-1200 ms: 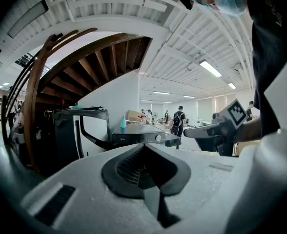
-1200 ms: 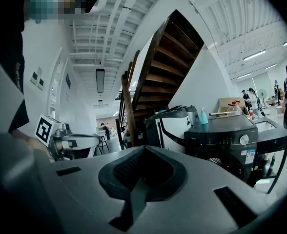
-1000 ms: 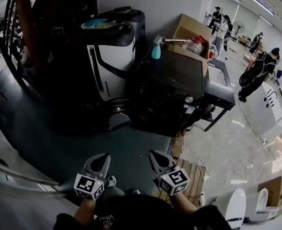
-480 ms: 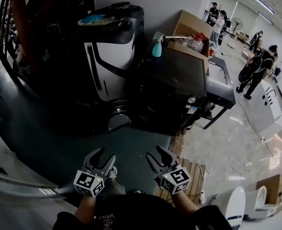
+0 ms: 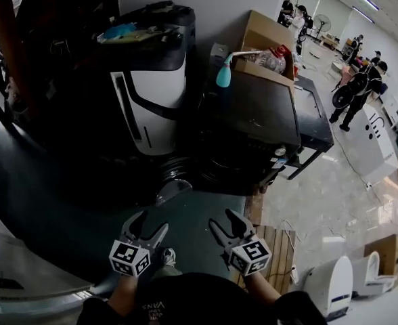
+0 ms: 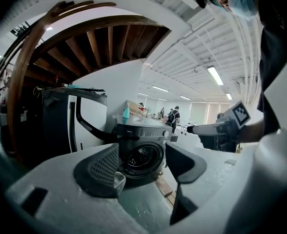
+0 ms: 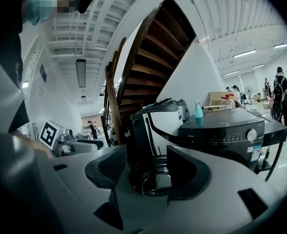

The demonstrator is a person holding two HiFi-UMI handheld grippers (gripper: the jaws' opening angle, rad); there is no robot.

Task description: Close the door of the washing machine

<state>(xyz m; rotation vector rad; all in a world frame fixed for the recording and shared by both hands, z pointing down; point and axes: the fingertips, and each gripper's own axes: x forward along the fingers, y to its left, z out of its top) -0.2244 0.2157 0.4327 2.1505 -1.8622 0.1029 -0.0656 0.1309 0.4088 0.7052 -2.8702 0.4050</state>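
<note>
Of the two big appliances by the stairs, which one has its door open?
The dark front-loading washing machine, right of the taller white-panelled appliance: its round door is swung out toward the white one.

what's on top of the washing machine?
Teal spray bottle on a rear corner of the washing machine. Cardboard box at the back: base hidden, can't tell if on it or behind.

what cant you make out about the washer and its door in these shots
Door latch: head view, too dark and too small.
Inside of the washing machine drum: left gripper view, lost in shadow.
Control panel print: right gripper view, too small to read.
</note>
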